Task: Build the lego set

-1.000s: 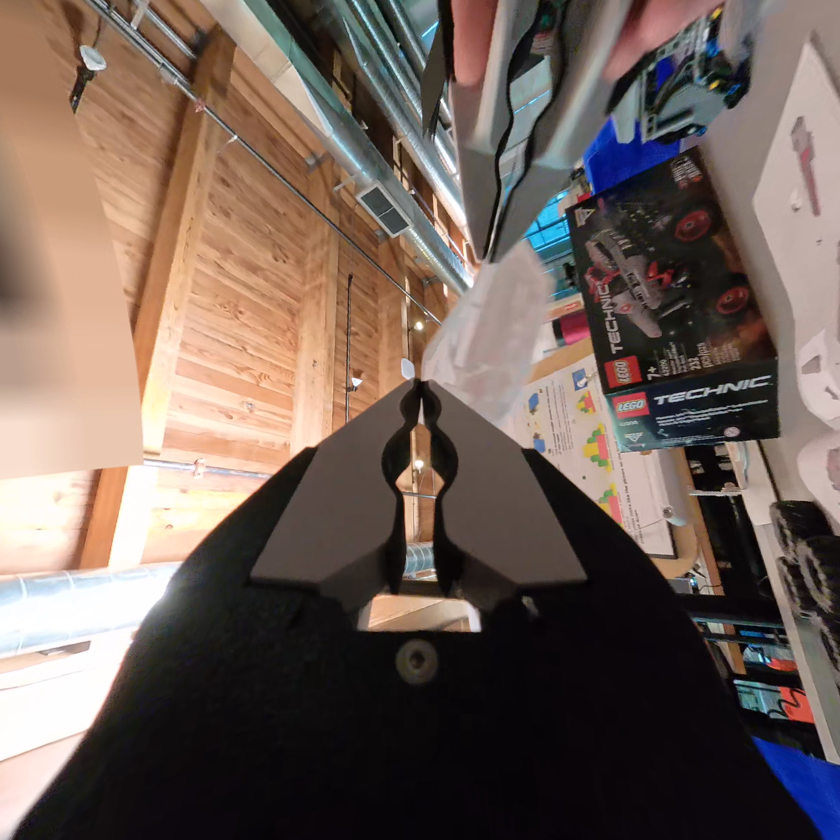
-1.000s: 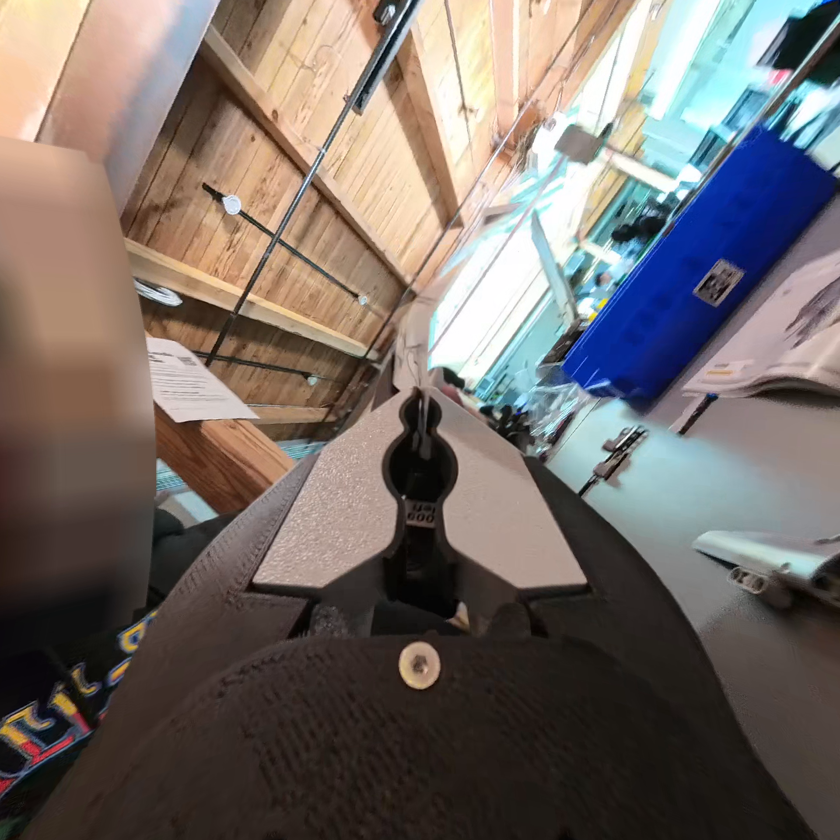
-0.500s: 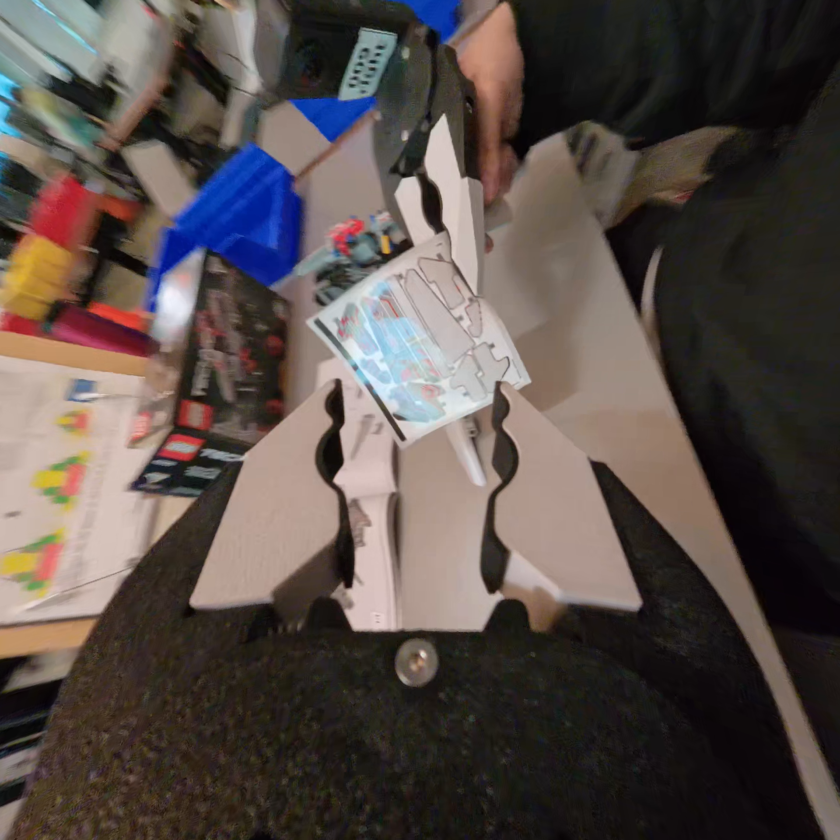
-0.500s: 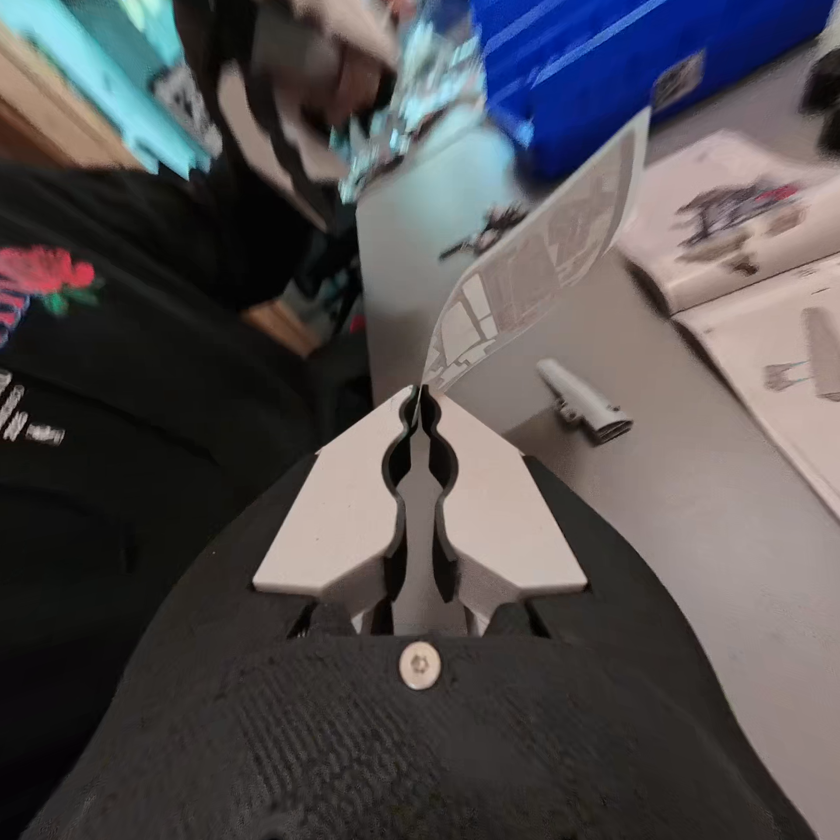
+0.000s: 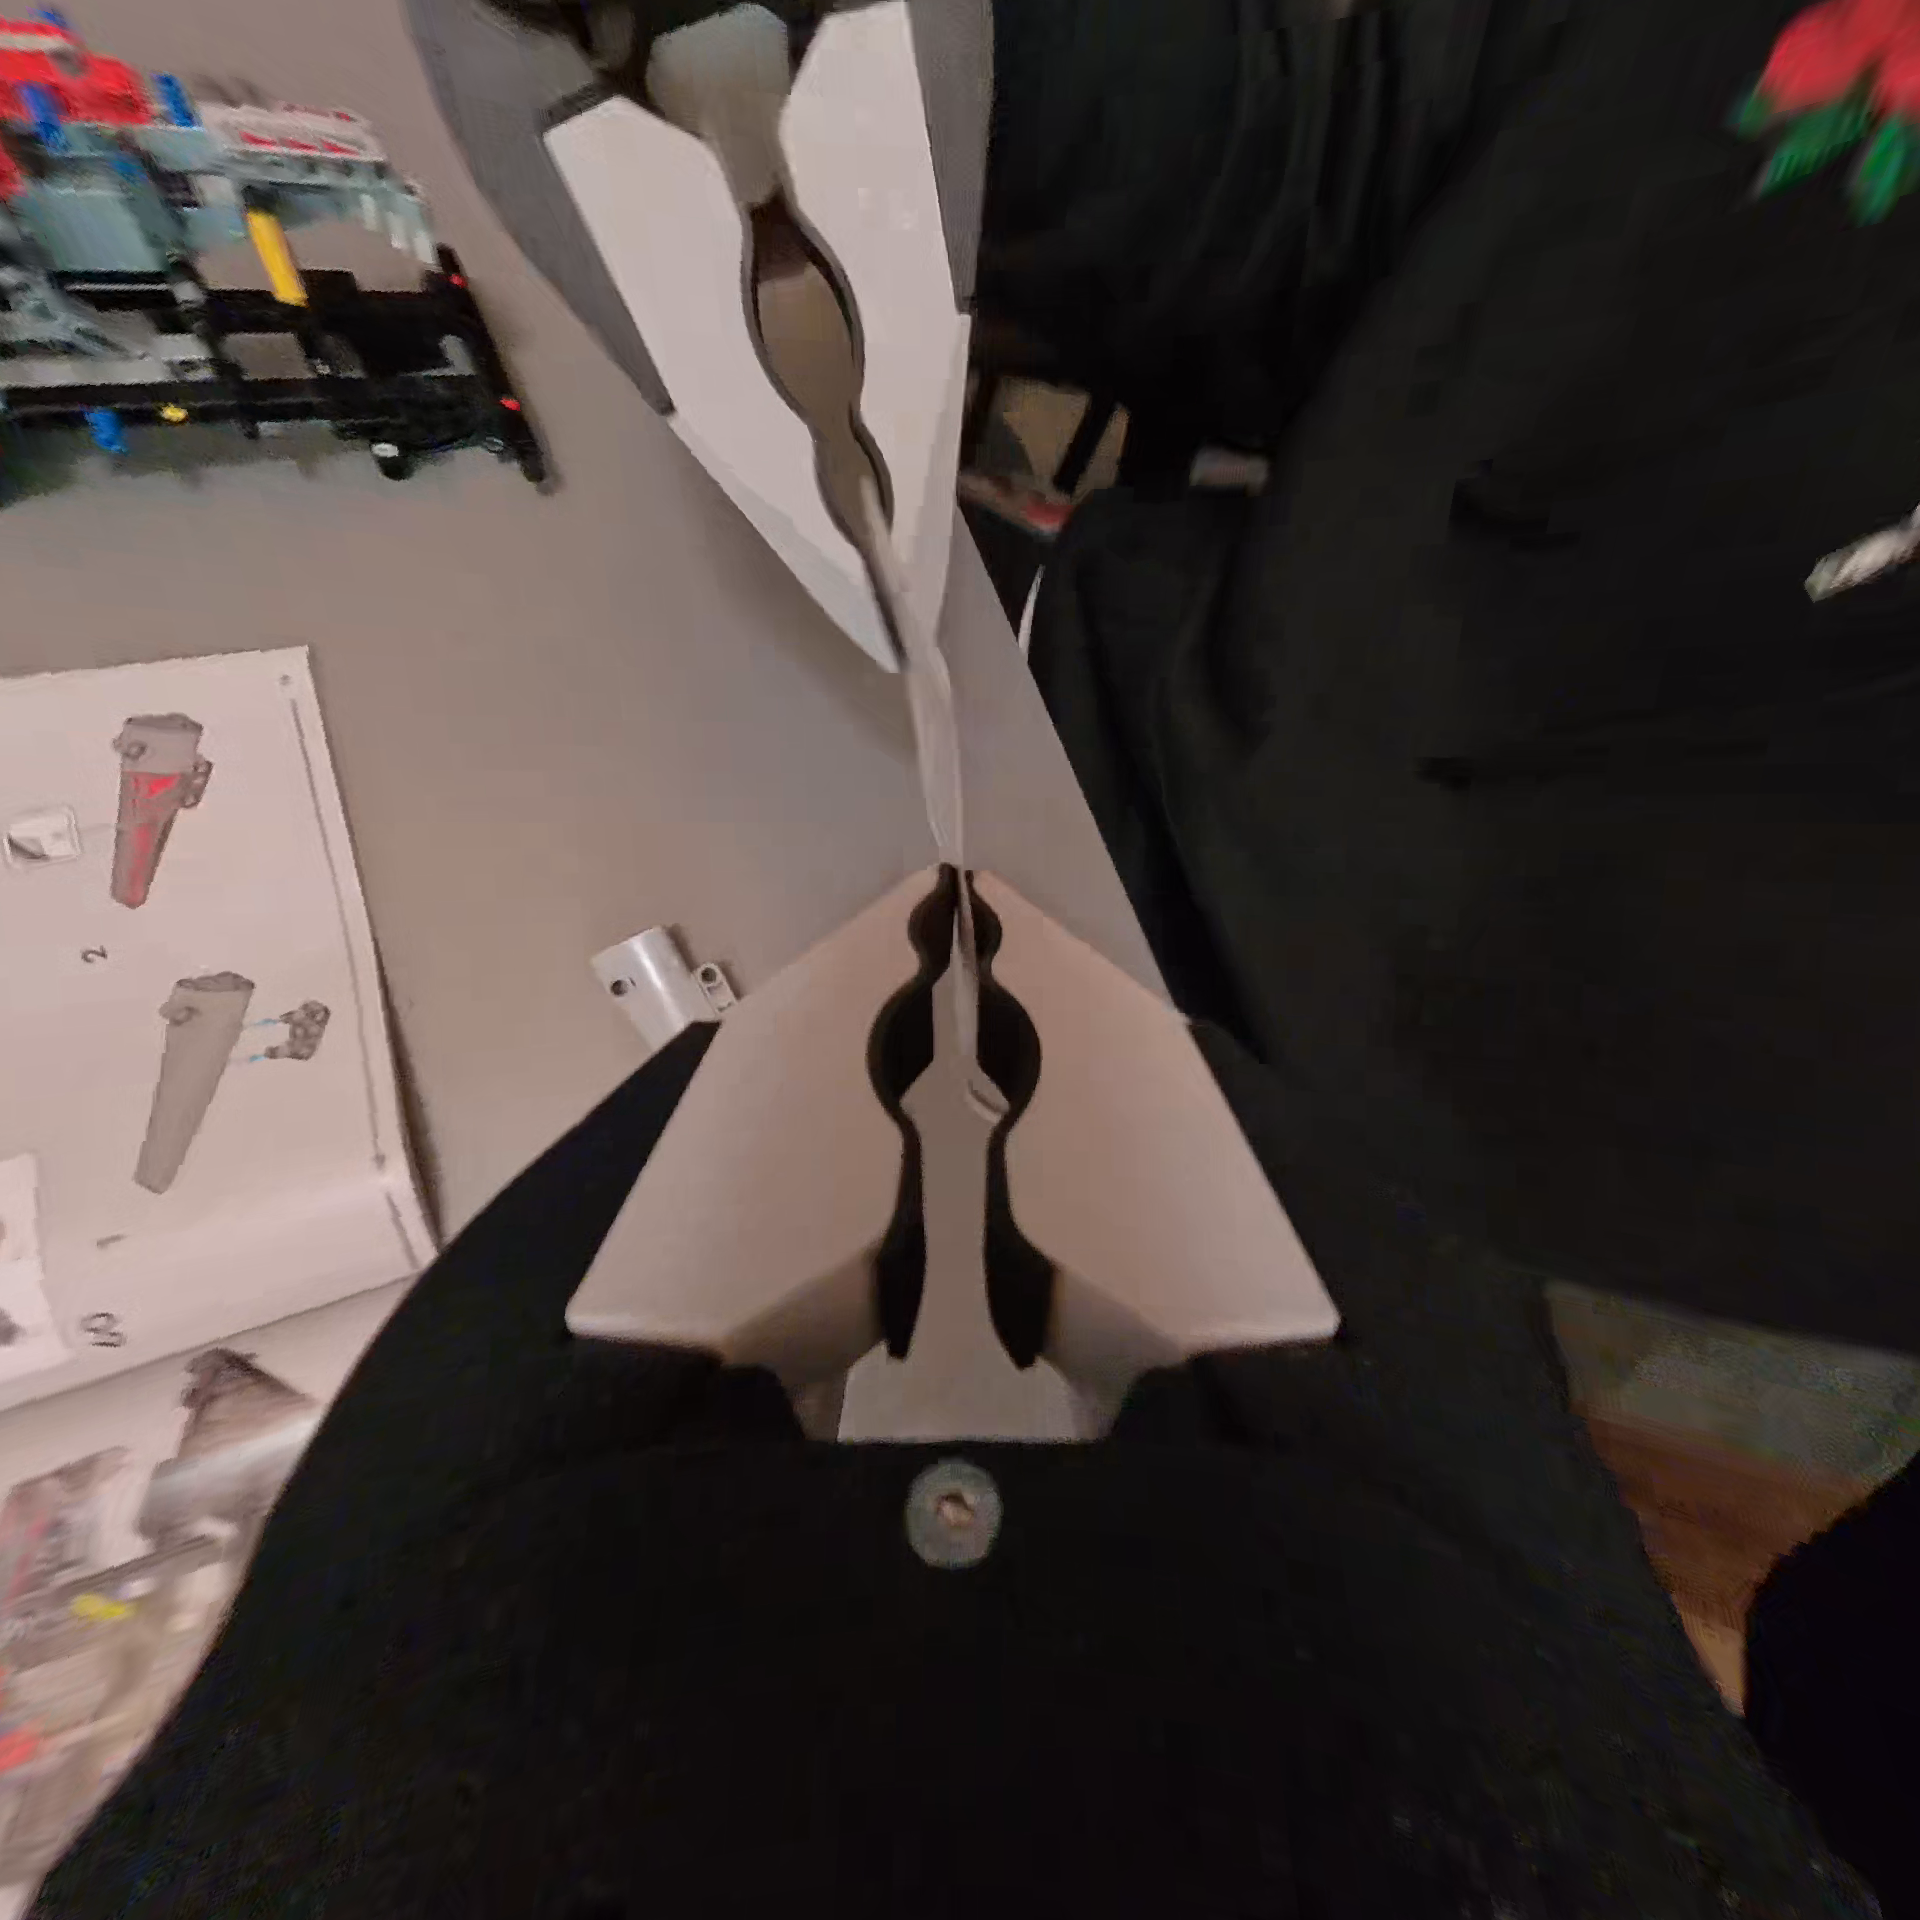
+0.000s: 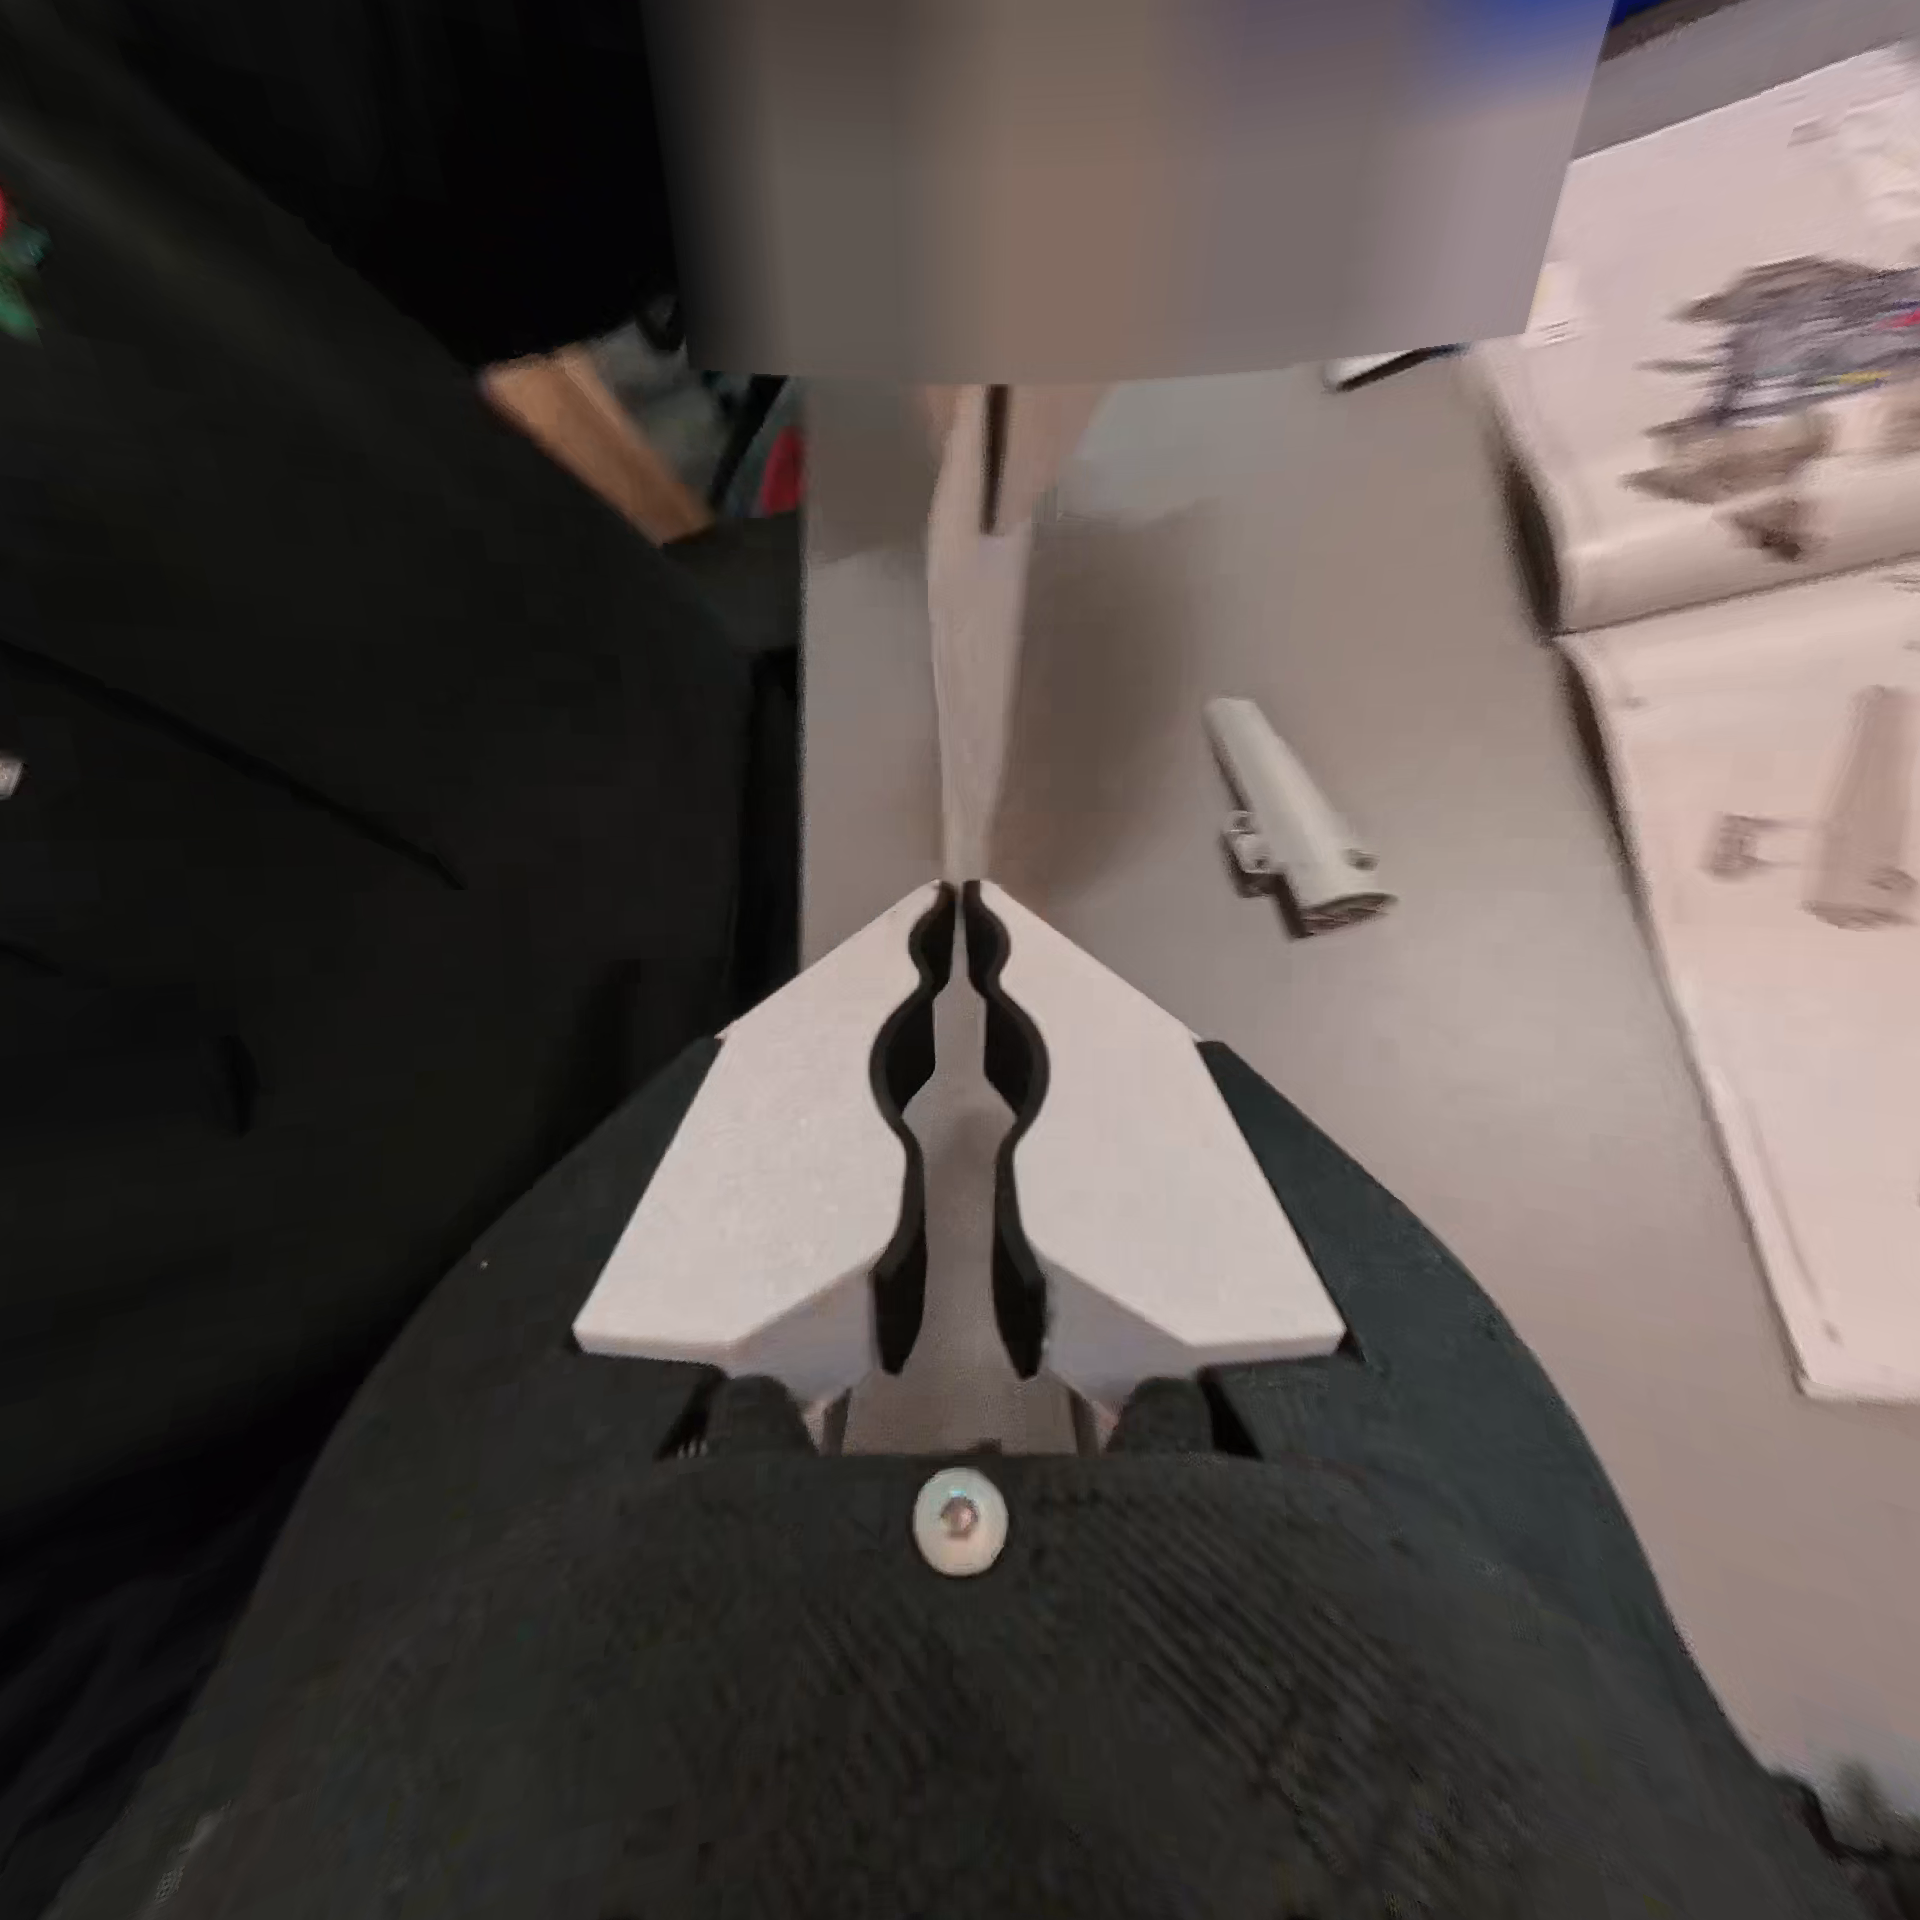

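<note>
So over on the left, the half-built lego truck [image 5: 239, 281] sat on the grey tabletop [image 5: 582, 644], with the instruction booklet [image 5: 197, 997] open nearer in. A light grey lego panel [image 5: 665, 985] lay just beside the booklet. Moving right, the left tool [image 5: 954, 875] was clamped on one end of a thin white sheet [image 5: 935, 748], probably the sticker sheet, seen edge-on. The right tool [image 6: 956, 888] pinched its other end, held above the tabletop edge.

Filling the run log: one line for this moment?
left gripper: shut on sticker sheet | right gripper: shut on sticker sheet | grey panel piece: on table
</note>
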{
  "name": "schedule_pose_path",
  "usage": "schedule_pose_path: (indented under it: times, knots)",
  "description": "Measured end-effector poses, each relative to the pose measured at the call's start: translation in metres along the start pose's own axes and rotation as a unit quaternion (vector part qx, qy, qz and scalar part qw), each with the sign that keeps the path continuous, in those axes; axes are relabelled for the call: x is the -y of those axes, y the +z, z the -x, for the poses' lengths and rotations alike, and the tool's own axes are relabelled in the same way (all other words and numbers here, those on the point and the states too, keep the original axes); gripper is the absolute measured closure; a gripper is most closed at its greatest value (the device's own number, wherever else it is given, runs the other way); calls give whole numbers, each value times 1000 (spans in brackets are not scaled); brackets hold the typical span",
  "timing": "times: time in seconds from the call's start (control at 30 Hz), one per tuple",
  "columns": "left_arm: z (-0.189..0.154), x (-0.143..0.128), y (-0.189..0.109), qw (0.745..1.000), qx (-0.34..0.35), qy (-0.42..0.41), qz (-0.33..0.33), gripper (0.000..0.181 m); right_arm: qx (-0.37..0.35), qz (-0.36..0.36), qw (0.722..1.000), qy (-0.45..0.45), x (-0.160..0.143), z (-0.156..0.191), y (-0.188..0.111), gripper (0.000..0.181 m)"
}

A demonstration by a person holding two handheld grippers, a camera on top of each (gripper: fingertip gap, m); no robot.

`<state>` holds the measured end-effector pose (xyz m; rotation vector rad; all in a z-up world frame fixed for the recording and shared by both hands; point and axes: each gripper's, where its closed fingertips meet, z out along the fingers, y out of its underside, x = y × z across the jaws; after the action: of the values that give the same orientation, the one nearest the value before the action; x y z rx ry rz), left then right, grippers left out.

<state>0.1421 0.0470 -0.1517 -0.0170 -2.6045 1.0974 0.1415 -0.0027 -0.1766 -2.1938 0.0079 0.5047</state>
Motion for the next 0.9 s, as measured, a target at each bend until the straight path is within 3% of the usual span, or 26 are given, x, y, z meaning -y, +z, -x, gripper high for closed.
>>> schedule_pose_path:
  times: [0.07, 0.1, 0.17, 0.23, 0.3, 0.33, 0.43, 0.57, 0.67, 0.8, 0.9]
  knots:
    - [16, 6, -7, 993, 21, -77, -83, 181, -62, -80, 994, 35, 10, -22, -18, 148]
    - [29, 10, -14, 981, 42, -129, -142, 181, -100, -132, 985, 47, 16, -33, -30, 143]
    - [52, 22, -37, 927, 65, -226, -293, 181, -171, -245, 951, 83, 25, -53, -54, 128]
    - [67, 28, -63, 855, 76, -271, -437, 181, -180, -345, 912, 129, 27, -60, -65, 124]
    - [79, 22, -76, 802, 120, -279, -514, 181, -143, -408, 887, 162, 27, -56, -56, 125]
    - [81, 20, -77, 790, 139, -274, -531, 181, -121, -422, 881, 176, 27, -54, -46, 124]
    - [76, 26, -71, 770, 134, -267, -564, 181, -71, -454, 866, 198, 37, -49, -23, 126]
    - [65, 40, -57, 763, 122, -257, -580, 181, -10, -518, 830, 207, 55, -42, -23, 148]
    - [62, 41, -47, 764, 143, -253, -577, 181, 6, -555, 809, 195, 59, -38, -33, 174]
    - [62, 32, -44, 780, 196, -223, -551, 181, 1, -542, 817, 196, 53, -38, -25, 181]
    - [62, 19, -53, 800, 258, -176, -512, 164, 17, -532, 820, 209, 49, -34, -25, 181]
